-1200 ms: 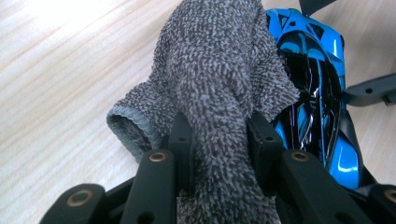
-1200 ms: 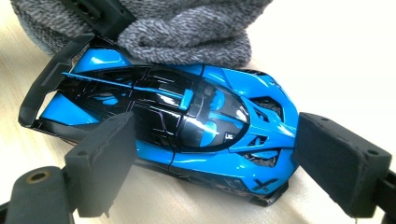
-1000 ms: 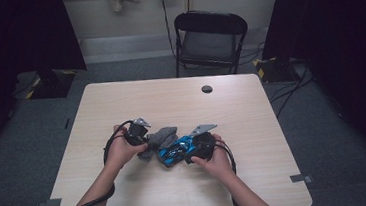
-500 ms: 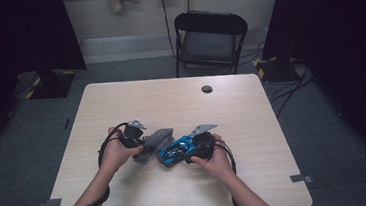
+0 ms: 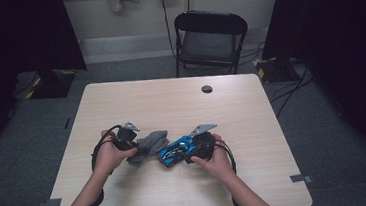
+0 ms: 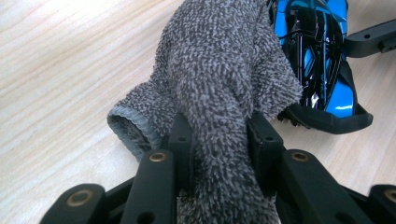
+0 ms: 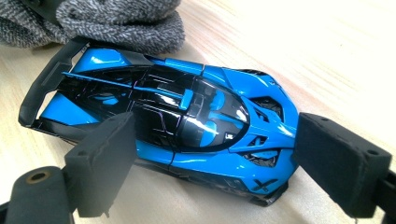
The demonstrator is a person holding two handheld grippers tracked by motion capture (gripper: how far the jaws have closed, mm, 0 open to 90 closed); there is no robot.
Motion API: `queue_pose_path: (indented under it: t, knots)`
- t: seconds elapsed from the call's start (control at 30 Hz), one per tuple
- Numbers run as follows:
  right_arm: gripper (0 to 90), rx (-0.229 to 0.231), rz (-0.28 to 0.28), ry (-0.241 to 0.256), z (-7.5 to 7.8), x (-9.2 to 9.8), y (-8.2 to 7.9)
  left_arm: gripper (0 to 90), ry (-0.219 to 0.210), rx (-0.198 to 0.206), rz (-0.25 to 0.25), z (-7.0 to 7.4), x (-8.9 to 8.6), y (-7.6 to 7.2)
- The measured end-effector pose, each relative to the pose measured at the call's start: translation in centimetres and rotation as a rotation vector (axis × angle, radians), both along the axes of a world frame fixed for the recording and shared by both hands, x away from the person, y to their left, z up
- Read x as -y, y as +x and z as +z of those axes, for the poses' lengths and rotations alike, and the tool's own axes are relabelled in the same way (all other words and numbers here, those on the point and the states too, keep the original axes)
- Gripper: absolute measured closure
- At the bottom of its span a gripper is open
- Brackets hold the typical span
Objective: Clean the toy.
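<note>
The left gripper (image 5: 133,140) has its two black jaws closed tight on a fold of the grey, nubbly terry cloth (image 6: 219,74), which bunches up between them and drapes forward onto the pale wooden table (image 5: 171,104). The right gripper (image 7: 219,161) has its jaws spread wide, one on either side of the glossy blue-and-black toy racing car (image 7: 177,116); the left pad looks to be against the car's flank, the right pad just beside its nose, so I cannot tell whether it truly grips. The car lies near the middle of the table's near half, its rear wing touching the cloth.

As a judgement, the wiping is underway (cloth in hand, car steadied), with most of the bodywork not yet covered. Open tabletop lies all around; the edges are well apart from both hands, and a small dark disc (image 5: 207,89) sits far off.
</note>
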State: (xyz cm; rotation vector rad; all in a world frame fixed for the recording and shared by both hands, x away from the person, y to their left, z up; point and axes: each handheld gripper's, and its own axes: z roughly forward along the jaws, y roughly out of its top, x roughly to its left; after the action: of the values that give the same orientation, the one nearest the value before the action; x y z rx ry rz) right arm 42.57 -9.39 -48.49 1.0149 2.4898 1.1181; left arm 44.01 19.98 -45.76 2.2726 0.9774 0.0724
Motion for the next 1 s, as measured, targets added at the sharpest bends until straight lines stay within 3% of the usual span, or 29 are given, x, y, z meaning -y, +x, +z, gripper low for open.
queue_pose_path:
  t: [0.17, 0.4, 0.67, 0.8, 1.0]
  knots:
    - [12.8, -0.001, -0.001, 0.0, 0.0, 0.0, 0.0, 68.0, -0.019, 0.031, 0.024, 0.8, 0.0, 0.7]
    - [12.8, -0.003, 0.001, -0.002, 0.0, 0.0, 0.0, 67.9, -0.028, 0.082, 0.019, 1.9, 3.0, 2.8]
    - [12.8, 0.0, 0.0, 0.0, 0.0, 0.0, 0.0, 67.8, -0.007, 0.083, 0.012, 0.6, 6.9, 4.8]
    - [12.8, 0.002, -0.001, 0.001, 0.0, 0.0, 0.0, 67.3, -0.011, 0.071, 0.025, -0.2, 8.0, 5.5]
    - [12.8, 0.003, 0.001, 0.001, 0.0, 0.1, 0.0, 67.4, 0.011, 0.05, -0.007, -1.2, 9.0, 5.6]
